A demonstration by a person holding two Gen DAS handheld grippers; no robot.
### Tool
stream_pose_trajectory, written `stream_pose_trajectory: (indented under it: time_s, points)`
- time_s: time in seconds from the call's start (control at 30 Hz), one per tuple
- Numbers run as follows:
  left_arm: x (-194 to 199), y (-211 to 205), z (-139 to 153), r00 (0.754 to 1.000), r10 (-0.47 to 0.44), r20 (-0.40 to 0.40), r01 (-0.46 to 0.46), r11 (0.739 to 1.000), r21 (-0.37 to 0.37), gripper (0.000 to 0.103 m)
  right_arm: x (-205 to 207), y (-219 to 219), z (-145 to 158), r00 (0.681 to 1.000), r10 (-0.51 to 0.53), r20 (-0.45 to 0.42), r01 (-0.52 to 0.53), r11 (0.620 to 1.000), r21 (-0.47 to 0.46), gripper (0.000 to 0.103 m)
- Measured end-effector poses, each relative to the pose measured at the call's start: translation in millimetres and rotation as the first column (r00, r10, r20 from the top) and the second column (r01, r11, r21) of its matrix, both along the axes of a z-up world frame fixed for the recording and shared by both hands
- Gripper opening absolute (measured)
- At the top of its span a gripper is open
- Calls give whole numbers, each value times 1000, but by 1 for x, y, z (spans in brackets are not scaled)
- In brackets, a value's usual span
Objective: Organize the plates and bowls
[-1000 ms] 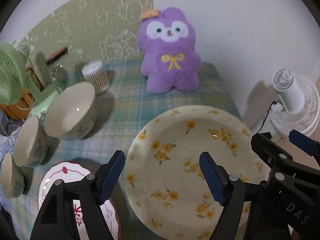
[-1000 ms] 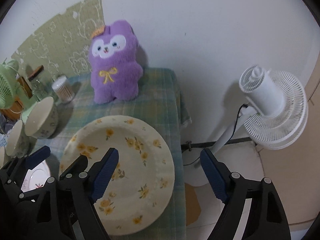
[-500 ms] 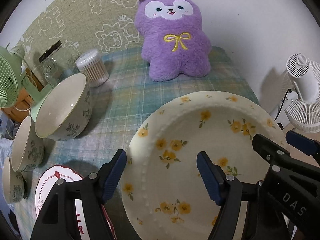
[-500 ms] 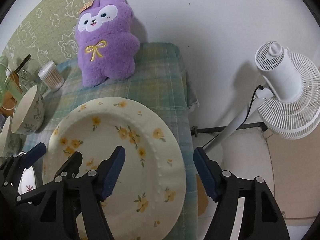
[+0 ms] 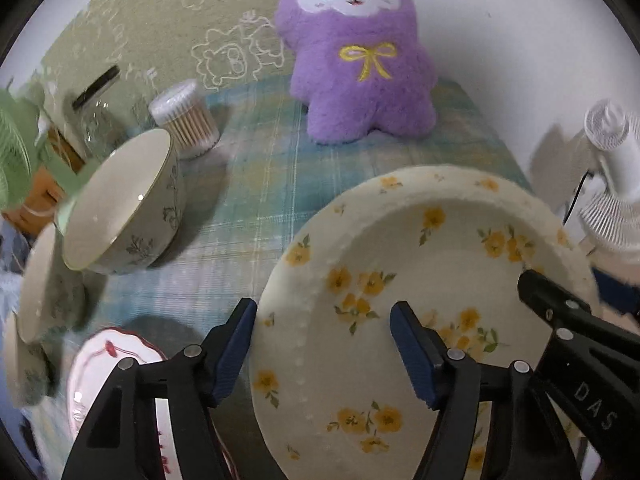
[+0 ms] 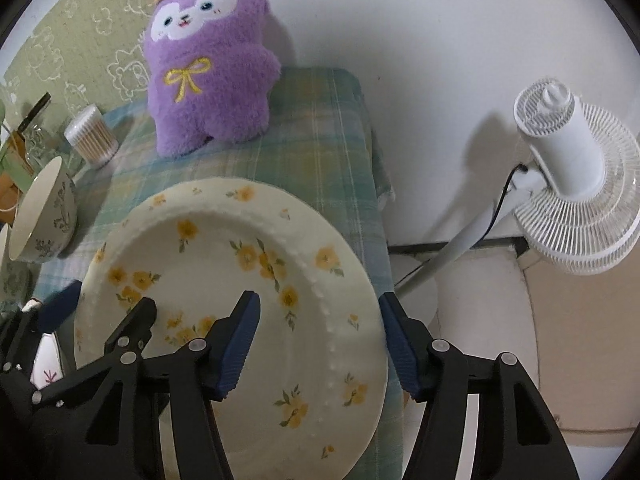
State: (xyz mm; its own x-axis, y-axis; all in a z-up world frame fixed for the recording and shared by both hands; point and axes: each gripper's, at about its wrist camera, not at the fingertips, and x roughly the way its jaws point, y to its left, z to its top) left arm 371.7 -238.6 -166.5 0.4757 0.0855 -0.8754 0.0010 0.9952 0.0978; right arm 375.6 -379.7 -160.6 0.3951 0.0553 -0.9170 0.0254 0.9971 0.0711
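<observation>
We close both half-narrowed tongs, left and right, which have just been closing, evenly onto opposite rims of the yellow-flowered plate (lying at the surface's near right edge), gripping nothing yet.

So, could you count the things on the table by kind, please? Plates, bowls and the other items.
Plates: 2, the yellow-flower plate and the red-rimmed plate
Bowls: 3, the big bowl and two smaller bowls, blurred at the left edge
Plush toys: 1, the purple plush
Cotton swab boxes: 1
Glass jars: 1
Total: 8
</observation>
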Motion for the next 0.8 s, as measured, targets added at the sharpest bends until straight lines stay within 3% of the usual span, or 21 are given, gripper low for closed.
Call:
stream_pose_trajectory:
  time_s: [0.17,0.23,0.27,0.3,0.4,0.53,0.8]
  points:
    - [0,1,0,1000,9,-4,-9,1000,-4,65,0,3,1,1000,-26,-7,26,999,-35,62]
    - [2,11,6,999,54,-5,-55,996,-72,61,0,7,-1,1000,-12,-21,10,995,-97,56]
    - [5,18,10,996,85,-15,-86,989,-124,61,-1,6,-1,1000,-13,-26,10,996,-94,56]
    - [5,19,13,996,92,-9,-92,987,-129,60,-2,3,0,999,-27,-31,25,997,-73,56]
    - [-1,5,11,1000,19,2,-19,999,-35,60,-4,1,2,998,-45,-31,43,997,-69,55]
    - [-8,6,8,999,13,-39,-15,999,-50,60,-7,-1,9,998,-56,-19,55,996,-73,55]
    - [-25,11,17,999,9,-48,-12,998,-62,60,-19,7,23,998,-59,0,59,994,-91,55]
